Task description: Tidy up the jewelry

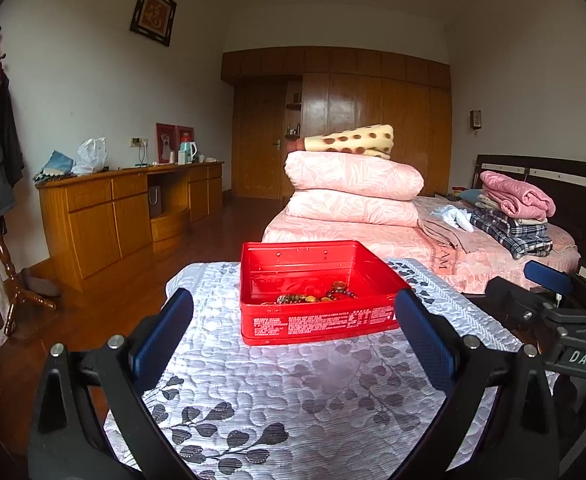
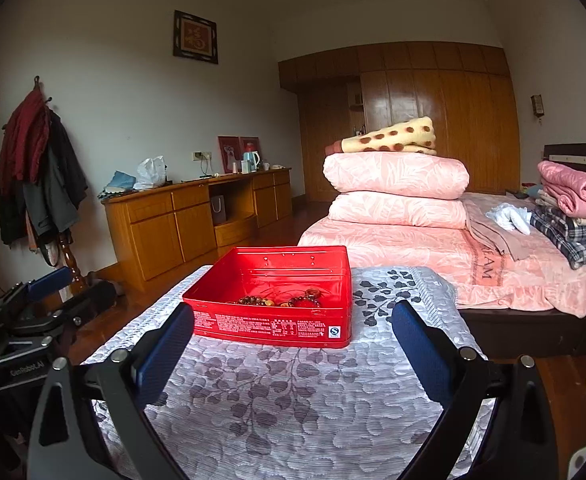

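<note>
A red tin box (image 1: 317,326) (image 2: 271,326) stands open on a table under a white quilted cloth with grey leaf print (image 1: 293,400) (image 2: 285,400). Inside it lie bead bracelets (image 1: 313,296) (image 2: 285,300) in brown, amber and red. My left gripper (image 1: 293,320) is open, held back from the box with nothing between its blue pads (image 1: 161,336). My right gripper (image 2: 293,328) is open too, just short of the box's near wall, its blue pads (image 2: 421,348) empty. Each gripper shows at the edge of the other's view.
Beyond the table is a bed (image 1: 393,240) with stacked pink quilts (image 1: 353,188) and folded clothes (image 1: 513,216). A wooden sideboard (image 1: 133,208) lines the left wall, a coat stand (image 2: 41,176) beside it. Wooden wardrobes (image 1: 353,120) fill the back wall.
</note>
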The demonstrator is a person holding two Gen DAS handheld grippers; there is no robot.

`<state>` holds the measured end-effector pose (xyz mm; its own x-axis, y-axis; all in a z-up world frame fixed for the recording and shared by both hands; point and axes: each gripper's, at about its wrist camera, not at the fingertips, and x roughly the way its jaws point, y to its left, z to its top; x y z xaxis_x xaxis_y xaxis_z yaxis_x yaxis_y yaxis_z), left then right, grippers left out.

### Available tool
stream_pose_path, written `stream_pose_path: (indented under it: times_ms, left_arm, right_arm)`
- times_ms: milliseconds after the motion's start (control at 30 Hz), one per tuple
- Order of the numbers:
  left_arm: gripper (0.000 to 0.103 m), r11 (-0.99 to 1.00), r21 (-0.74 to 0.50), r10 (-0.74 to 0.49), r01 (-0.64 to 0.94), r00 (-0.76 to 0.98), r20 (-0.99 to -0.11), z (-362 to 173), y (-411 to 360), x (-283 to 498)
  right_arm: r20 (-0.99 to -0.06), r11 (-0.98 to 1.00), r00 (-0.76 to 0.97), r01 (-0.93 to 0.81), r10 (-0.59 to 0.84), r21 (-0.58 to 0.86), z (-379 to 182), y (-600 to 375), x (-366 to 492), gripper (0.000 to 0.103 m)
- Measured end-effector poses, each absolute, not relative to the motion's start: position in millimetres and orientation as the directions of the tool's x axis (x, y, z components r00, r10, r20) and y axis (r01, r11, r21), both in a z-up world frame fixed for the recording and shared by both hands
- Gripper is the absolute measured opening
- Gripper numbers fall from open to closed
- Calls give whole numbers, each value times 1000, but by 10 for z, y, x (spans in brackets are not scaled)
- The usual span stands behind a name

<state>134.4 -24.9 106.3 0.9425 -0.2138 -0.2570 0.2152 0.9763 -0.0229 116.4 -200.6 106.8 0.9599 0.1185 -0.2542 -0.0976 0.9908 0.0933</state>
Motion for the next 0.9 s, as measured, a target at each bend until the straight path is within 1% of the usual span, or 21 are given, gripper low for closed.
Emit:
stream_pose_path:
  times_ms: [200, 900]
  left_arm:
    - [98, 972, -14, -230, 234, 942, -243, 1109, -284, 1271]
    - [98, 971, -22, -236, 238, 940, -246, 1134, -285, 1254]
  right_arm:
    - [-246, 990, 961, -105, 125, 93, 1101, -1992, 1126, 97]
    - [-237, 988, 962, -118, 138, 100, 1121, -1998, 1100, 97]
